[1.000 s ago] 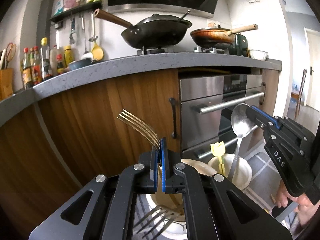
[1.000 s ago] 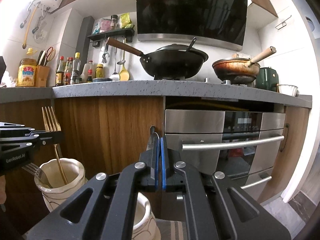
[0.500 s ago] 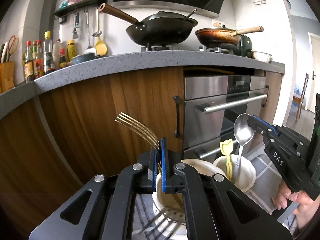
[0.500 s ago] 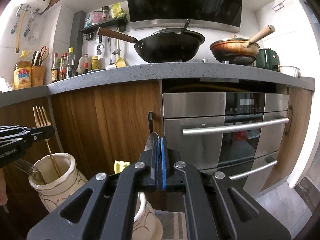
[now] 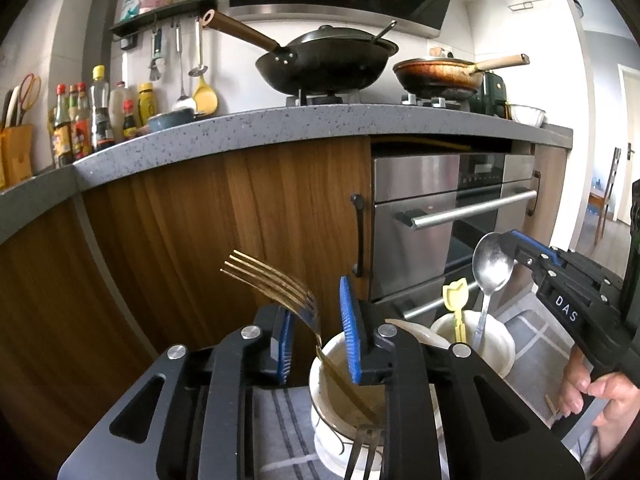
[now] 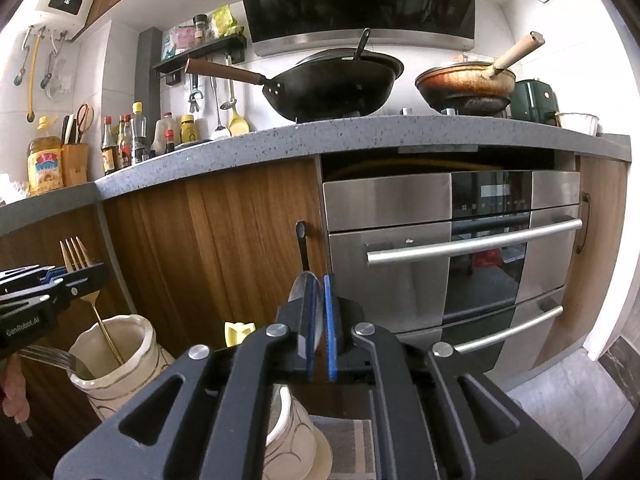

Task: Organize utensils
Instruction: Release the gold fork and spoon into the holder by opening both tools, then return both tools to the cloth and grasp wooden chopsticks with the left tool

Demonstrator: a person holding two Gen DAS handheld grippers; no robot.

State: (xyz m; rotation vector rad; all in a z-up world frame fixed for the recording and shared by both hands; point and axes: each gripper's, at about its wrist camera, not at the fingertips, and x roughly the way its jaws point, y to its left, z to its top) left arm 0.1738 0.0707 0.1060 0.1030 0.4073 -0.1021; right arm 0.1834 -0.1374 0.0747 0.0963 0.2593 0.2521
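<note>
Spread apart, the jaws of the left gripper (image 5: 318,344) stand open with their ribbed blue pads clear of the gold fork (image 5: 280,292), which leans between them with its handle down in a cream ceramic holder (image 5: 320,376) and its four slim tines tilted up and to the left. A steel fork (image 5: 366,448) lies with its tines over the holder's near rim. The right gripper (image 6: 318,320) has its jaws nearly closed, the blue pads pinching the thin edge of a silver spoon (image 5: 491,268); from the left wrist view the spoon's polished oval bowl sits at the fingertips and its narrow handle runs down into a second cream holder (image 5: 492,344). A pale yellow plastic pick with a tulip-shaped top (image 5: 455,300) stands in that same holder, just beside the spoon handle.

Both holders are glazed pottery with thin dark swirling lines, and they rest close together on a grey striped cloth (image 5: 280,420). Behind them run brown wood-grain cabinet doors (image 6: 240,240) under a speckled grey stone countertop (image 6: 320,136), and a brushed stainless oven (image 6: 460,248) with bar handles. On the hob sit a black wok (image 6: 332,84) with a wooden handle and a rust-coloured frying pan (image 6: 464,84). Sauce bottles (image 6: 132,136) and hanging ladles (image 6: 224,96) line the white tiled wall.
</note>
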